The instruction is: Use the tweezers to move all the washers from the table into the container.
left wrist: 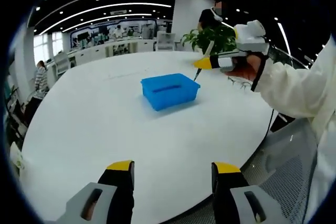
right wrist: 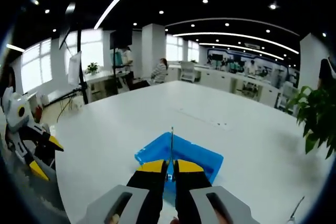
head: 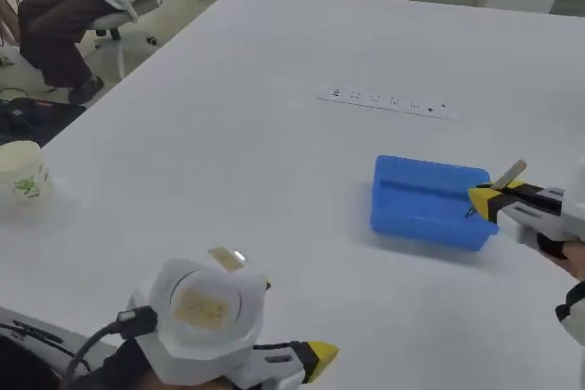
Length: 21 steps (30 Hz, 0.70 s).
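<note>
**What the pictures keep back**

In the head view the bottom edge cuts off the left gripper (head: 318, 353), and its own white housing covers most of its jaws. The right gripper (head: 477, 200) runs off the right edge with the hand that holds it. In the right gripper view the jaws hide the lower length of the tweezers (right wrist: 171, 145) and the near wall of the container (right wrist: 152, 155). The tweezer tips are too fine to tell what, if anything, they pinch. The container's floor is blurred, so its contents cannot be told. A thin metal thing (right wrist: 295, 208) on the surface (right wrist: 131, 114) is too small to name. The head view's left edge clips a paper cup (head: 20, 171).
</note>
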Tool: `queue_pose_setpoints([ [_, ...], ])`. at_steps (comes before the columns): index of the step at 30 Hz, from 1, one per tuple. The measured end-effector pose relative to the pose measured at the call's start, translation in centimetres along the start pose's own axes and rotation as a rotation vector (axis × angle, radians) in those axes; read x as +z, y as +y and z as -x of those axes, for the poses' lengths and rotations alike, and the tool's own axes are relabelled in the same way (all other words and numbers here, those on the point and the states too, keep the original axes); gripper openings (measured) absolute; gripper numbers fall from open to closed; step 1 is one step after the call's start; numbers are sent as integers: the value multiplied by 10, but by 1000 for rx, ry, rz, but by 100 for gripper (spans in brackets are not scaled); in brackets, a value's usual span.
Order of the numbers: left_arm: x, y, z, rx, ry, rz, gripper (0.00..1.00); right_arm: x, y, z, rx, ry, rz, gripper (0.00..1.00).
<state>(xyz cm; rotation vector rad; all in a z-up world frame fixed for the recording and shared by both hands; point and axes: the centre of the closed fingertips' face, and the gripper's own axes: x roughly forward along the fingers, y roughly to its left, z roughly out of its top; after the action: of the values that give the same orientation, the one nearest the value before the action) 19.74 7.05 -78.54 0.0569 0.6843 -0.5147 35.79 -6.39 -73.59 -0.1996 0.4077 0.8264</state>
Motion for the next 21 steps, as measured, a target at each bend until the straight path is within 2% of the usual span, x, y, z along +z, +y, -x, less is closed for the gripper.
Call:
queue_pose_setpoints([
  [4, 24, -9, 8, -59, -35, -10, 48, -2, 23, 14, 59, 2, -2, 3],
  [6, 41, -16, 13, -99, -79, -16, 41, -3, 38, 20, 111, 6, 4, 3],
  [8, 54, -25, 18, -148, -96, -38, 37, -7, 52, 28, 152, 18, 15, 3],
  [9, 60, -32, 21, -182, -102, -45, 35, -9, 63, 31, 197, 20, 9, 3],
  [11, 69, -41, 25, -234, -111, -45, 31, -11, 76, 38, 238, 26, 12, 3],
  [13, 82, -53, 29, -290, -128, -43, 31, -15, 93, 46, 297, 49, 62, 3],
  [15, 90, -64, 31, -341, -128, -48, 31, -20, 104, 52, 343, 73, 70, 3],
  [16, 95, -71, 33, -379, -128, -54, 31, -18, 111, 56, 367, 66, 77, 3],
  [17, 97, -74, 34, -396, -130, -54, 33, -18, 114, 59, 381, 69, 82, 3],
  [19, 103, -85, 37, -463, -126, -50, 33, -21, 128, 67, 453, 97, 110, 3],
  [21, 108, -100, 42, -562, -120, -18, 31, -18, 138, 74, 491, 103, 149, 3],
])
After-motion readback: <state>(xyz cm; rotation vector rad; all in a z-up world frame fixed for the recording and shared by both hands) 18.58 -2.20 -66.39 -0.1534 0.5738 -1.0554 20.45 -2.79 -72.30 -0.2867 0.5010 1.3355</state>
